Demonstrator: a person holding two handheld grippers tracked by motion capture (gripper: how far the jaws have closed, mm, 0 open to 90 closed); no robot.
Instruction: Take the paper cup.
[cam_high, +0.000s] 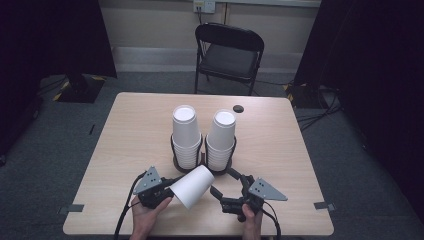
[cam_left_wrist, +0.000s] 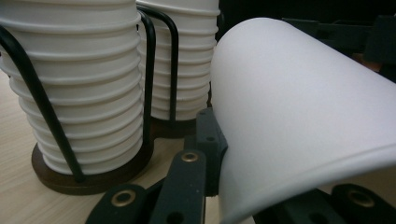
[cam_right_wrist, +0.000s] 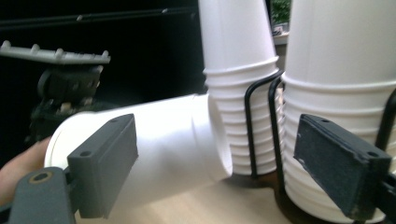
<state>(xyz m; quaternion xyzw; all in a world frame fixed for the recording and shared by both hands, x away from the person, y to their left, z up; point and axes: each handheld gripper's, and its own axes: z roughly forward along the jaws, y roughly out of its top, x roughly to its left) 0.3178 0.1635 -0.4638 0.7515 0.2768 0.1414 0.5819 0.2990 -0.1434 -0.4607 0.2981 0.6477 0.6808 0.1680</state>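
Note:
My left gripper (cam_high: 175, 189) is shut on a single white paper cup (cam_high: 193, 186), which lies on its side, tilted, just above the table's near edge. In the left gripper view the cup (cam_left_wrist: 299, 107) sits between the black jaws. Behind it stand two stacks of white cups, each in a black wire holder: the left stack (cam_high: 185, 132) and the right stack (cam_high: 221, 137). My right gripper (cam_high: 226, 183) is open to the right of the held cup. In the right gripper view its pads (cam_right_wrist: 105, 163) stand wide apart with nothing gripped, and the cup (cam_right_wrist: 159, 140) lies beyond them.
The pale wooden table (cam_high: 135, 125) has a small dark round mark (cam_high: 238, 108) behind the stacks. A black folding chair (cam_high: 229, 52) stands past the far edge. Dark curtains hang at both sides, and cables trail on the grey floor.

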